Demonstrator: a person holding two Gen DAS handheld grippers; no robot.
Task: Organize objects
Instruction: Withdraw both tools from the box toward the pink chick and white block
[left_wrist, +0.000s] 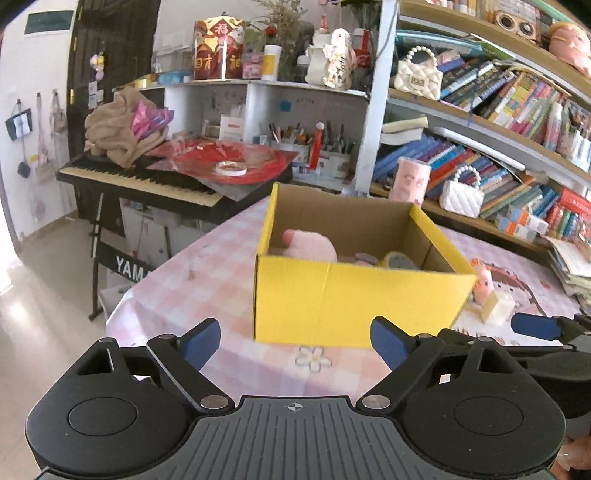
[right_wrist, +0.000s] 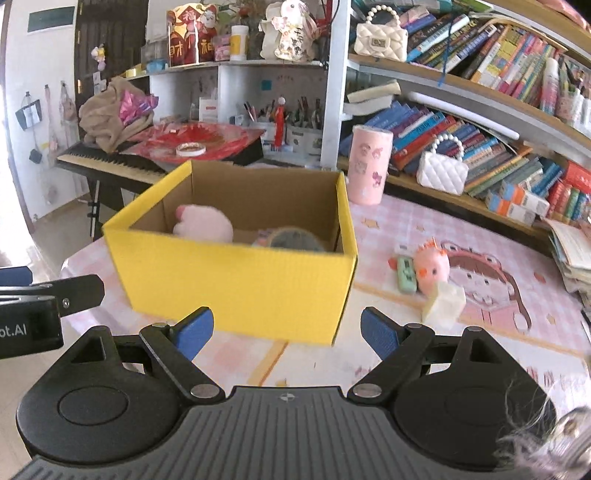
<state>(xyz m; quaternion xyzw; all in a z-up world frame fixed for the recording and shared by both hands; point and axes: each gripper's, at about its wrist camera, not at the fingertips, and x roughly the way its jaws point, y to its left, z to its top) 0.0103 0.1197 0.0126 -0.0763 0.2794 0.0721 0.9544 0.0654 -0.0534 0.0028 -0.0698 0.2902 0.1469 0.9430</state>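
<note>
An open yellow cardboard box (left_wrist: 351, 295) (right_wrist: 236, 284) stands on the pink checked table. Inside it lie a pink plush toy (left_wrist: 310, 245) (right_wrist: 205, 221) and a grey round object (left_wrist: 400, 260) (right_wrist: 293, 238). My left gripper (left_wrist: 295, 341) is open just before the box's near wall, nothing between its blue pads. My right gripper (right_wrist: 286, 332) is open too, near the box's right front corner, and empty. Right of the box lie a small pink plush chick (right_wrist: 432, 267) (left_wrist: 484, 282), a green flat item (right_wrist: 406, 275) and a cream block (right_wrist: 445, 302) (left_wrist: 496, 306).
A pink cylindrical cup (right_wrist: 369, 164) (left_wrist: 410, 179) stands behind the box. Bookshelves (right_wrist: 498, 110) line the right side, with a white quilted bag (right_wrist: 441, 171). A keyboard piano (left_wrist: 140, 181) with cloth and red paper stands at the left. Stacked papers (right_wrist: 572, 254) lie at the table's right edge.
</note>
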